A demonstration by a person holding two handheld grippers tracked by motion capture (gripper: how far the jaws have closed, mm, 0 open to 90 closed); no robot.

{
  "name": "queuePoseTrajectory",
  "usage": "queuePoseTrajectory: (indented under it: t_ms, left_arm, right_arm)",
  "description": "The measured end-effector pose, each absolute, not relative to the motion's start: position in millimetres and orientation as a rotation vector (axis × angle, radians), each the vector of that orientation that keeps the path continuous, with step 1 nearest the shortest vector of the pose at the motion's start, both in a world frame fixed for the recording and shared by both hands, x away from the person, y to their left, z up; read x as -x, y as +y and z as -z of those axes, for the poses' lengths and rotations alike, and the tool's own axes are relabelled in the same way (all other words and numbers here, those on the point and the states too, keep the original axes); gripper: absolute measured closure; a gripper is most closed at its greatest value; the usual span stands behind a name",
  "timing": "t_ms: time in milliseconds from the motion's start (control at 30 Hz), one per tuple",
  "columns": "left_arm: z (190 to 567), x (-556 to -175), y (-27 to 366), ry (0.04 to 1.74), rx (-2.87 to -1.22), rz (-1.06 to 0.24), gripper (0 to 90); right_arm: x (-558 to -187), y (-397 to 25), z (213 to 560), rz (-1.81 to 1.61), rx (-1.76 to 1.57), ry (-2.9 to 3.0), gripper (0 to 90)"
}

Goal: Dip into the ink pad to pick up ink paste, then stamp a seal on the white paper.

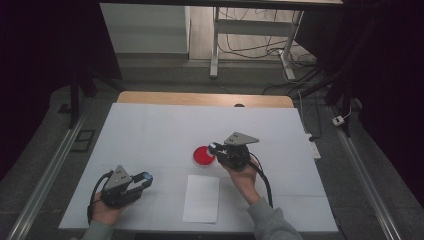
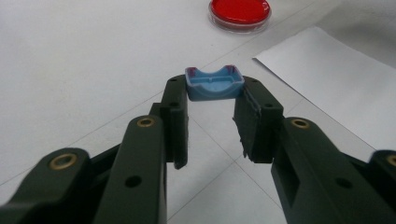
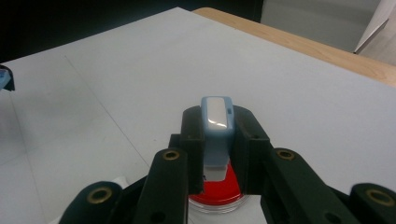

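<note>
My left gripper (image 1: 145, 178) rests at the table's front left, shut on a small blue plastic cap (image 2: 214, 83) held between its fingertips, hollow side facing the camera. My right gripper (image 1: 214, 148) hovers near the table's middle, shut on a pale blue and white stamp-like block (image 3: 216, 133) held upright. Directly below the block lies a round red-filled dish (image 3: 217, 192), also seen beside the right gripper (image 1: 203, 155) and far ahead of the left gripper (image 2: 240, 13). A white sheet of paper (image 1: 201, 198) lies flat in front of the dish.
The white table cover (image 1: 150, 130) ends at a wooden strip (image 1: 205, 98) along the far edge. Beyond it are a metal desk frame (image 1: 216, 45) and cables on the floor. Rails run along both sides of the table.
</note>
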State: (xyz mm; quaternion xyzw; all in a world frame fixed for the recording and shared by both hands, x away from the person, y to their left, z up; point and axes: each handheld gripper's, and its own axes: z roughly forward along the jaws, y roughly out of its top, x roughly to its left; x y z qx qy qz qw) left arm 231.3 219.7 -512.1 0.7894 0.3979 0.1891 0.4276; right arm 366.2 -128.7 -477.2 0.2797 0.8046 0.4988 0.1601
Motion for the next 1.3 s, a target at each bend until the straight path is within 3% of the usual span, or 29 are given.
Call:
queuePoseTrajectory:
  t_ms: [1300]
  left_arm:
    - [512, -231, 219, 0.992, -1.971, -0.478, 65.6]
  right_arm:
    - [-343, -152, 465, -1.457, -0.767, 2.301, 75.6]
